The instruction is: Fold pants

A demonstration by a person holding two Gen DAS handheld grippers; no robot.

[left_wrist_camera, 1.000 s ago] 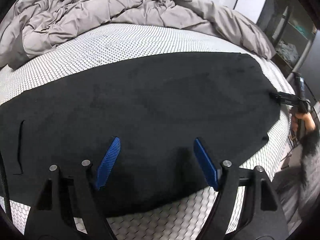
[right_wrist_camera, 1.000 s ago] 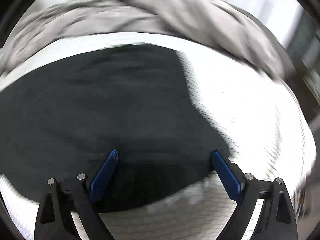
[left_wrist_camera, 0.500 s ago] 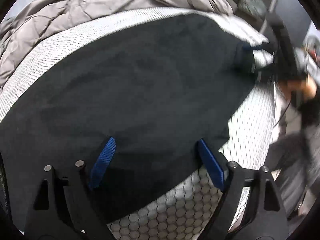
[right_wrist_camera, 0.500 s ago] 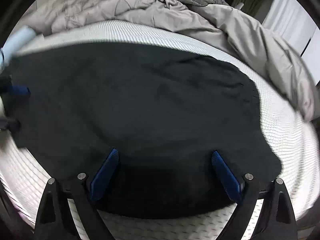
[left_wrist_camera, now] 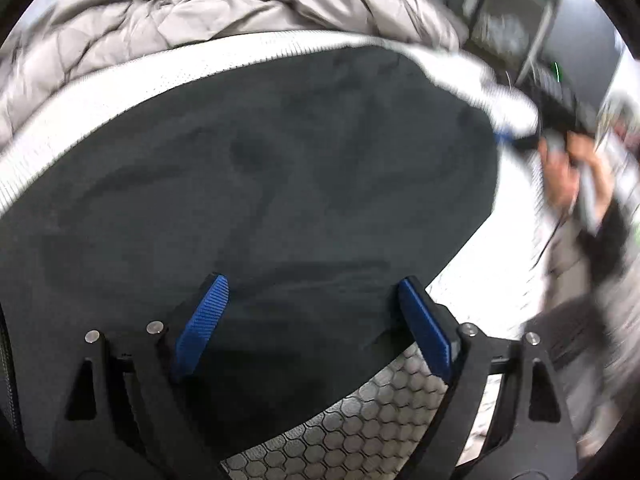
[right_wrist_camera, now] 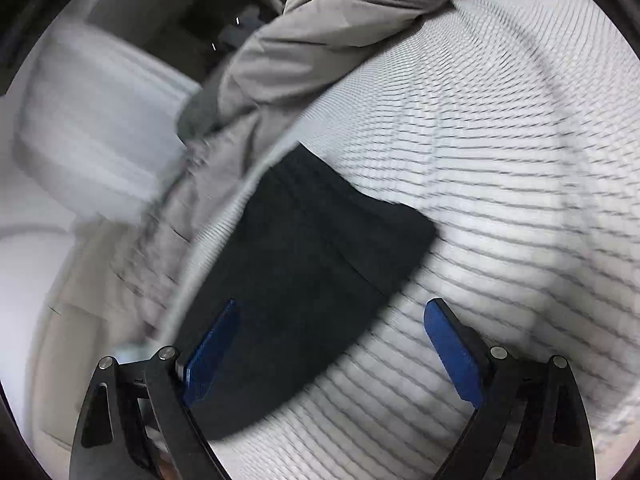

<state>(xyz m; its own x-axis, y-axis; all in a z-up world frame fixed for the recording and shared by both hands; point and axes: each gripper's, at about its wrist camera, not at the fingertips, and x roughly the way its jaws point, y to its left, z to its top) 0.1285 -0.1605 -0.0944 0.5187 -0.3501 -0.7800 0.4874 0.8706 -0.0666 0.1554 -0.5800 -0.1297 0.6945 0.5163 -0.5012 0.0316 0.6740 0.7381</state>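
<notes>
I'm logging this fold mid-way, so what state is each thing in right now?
Pants: spread flat on the mattress, nothing gripping them.
Left tool: open, over the pants' near edge.
Right tool: open, over a corner of the pants.
Comforter: bunched up at the far side.
Mattress: partly bare.

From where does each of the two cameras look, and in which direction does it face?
Left wrist: on the left gripper, facing across the black pants; jaws open; the person's hand with the right gripper at far right.
Right wrist: on the right gripper, open, over the pants' end on the mattress.
Shared: pants, mattress, grey duvet.
</notes>
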